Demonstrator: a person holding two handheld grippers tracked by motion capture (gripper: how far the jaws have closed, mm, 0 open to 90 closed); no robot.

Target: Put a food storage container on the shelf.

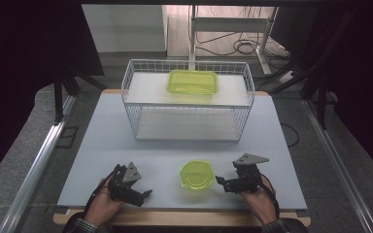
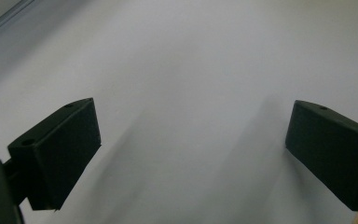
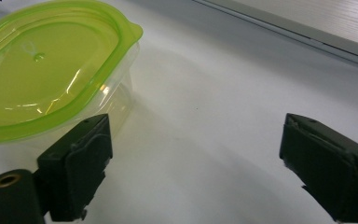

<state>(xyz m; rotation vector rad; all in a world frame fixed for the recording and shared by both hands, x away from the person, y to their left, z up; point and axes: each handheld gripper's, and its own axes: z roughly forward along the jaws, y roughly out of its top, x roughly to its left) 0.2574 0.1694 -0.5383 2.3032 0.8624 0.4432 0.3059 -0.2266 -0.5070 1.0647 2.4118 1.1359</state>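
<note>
- Round tub: a clear container with a green lid, standing upright on the table near the front edge, between the two grippers and closer to the right one.
- Right gripper: jaws wide apart and empty. In the right gripper view the tub lies just beyond the left jaw, outside the gap, and no pad touches it.
- Left gripper: rests well left of the tub, jaws spread over bare table, holding nothing.
- Step in hand, as judged: the tub stands free, so this is either a release or a fresh approach.
- Next move, as judged: a grasp would call for the right gripper to swing left until the jaws straddle the tub below the lid rim.
- Far side: a wire basket carries a rectangular green-lidded box on its top shelf.
- Writing: no brand, label or lettering is legible.
</note>
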